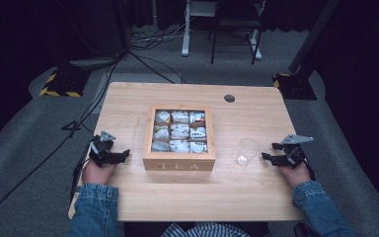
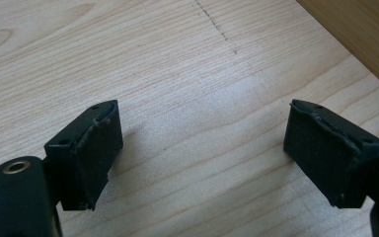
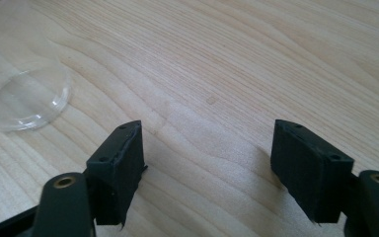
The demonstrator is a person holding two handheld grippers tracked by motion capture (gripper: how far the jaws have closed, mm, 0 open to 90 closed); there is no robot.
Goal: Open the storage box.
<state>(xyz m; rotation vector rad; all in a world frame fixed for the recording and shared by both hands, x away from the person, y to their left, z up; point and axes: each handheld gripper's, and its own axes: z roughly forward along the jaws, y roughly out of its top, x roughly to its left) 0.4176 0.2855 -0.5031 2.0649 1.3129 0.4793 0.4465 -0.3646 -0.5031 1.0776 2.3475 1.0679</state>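
While both of my tongs rest low at the table [image 1: 128,197], nothing is yet in hand; I judge this to be the very start, before any reach. From the high view, my left gripper [image 1: 124,153] sits just left of the wooden tea box [image 1: 179,163], whose lid is off and whose nine compartments show packets of tea bags [image 1: 179,131]. My right gripper [image 1: 269,148] lies just right of the clear plastic cup [image 1: 247,151], its tips pointing at it, near but apart.

Along my left gripper [image 2: 202,148], the jaws stand spread wide over bare wood, with the tea box's side wall [image 2: 360,39] ahead and to the right.

Along my right gripper [image 3: 207,153], the jaws are likewise spread, gripping nothing; the cup [image 3: 22,94] lies ahead and to the left, tipped on its side as far as I can tell.

Next, I reckon, one tong must lift and come over the box to pinch a single tea bag, while the other steadies or rights the cup.
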